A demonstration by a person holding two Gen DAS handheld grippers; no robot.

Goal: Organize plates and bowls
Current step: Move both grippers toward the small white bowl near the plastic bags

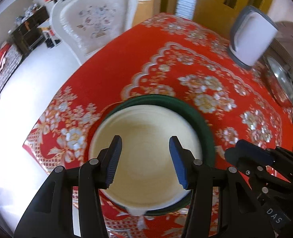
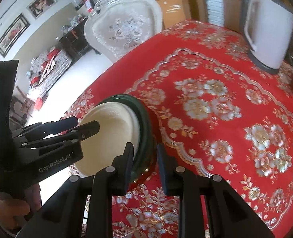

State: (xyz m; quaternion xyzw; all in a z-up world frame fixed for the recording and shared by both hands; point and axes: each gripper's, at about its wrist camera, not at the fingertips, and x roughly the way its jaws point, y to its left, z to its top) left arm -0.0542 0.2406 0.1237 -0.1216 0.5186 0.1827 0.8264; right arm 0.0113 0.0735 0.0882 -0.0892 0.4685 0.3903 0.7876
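While the scene is read from left to right, a bright white floor [image 1: 37,75] is seen first, beyond the table's left edge, with a dark sideboard [image 1: 29,33] against the far wall. A white carved chair [image 1: 98,21] with a flowered back is drawn up to the far side of the table, which is covered by a red cloth [image 1: 186,63] patterned with silver and gold flowers. Near the front left corner of that cloth, a stack is set: cream plates [image 1: 146,154] are nested inside a dark green dish [image 1: 204,127], whose rim shows around the far and right sides.

The left gripper [image 1: 145,144] is held above the cream plates, its jaws spread apart with nothing between them; neither pad is seen to touch the plate. In the right wrist view the same left gripper [image 2: 87,127] is seen from the side over the stack, and part of a hand [image 2: 9,208] is visible below it.

The right gripper [image 2: 144,150] is held at the right edge of the stack. Its jaws are narrowly parted, astride the rim of the green dish [image 2: 146,123]; whether the pads press on that rim cannot be told.

Farther right, at the far corner of the table, a white kettle [image 1: 253,37] with a grey base is stood, and a glass lid [image 1: 281,79] lies just beside it at the right edge.
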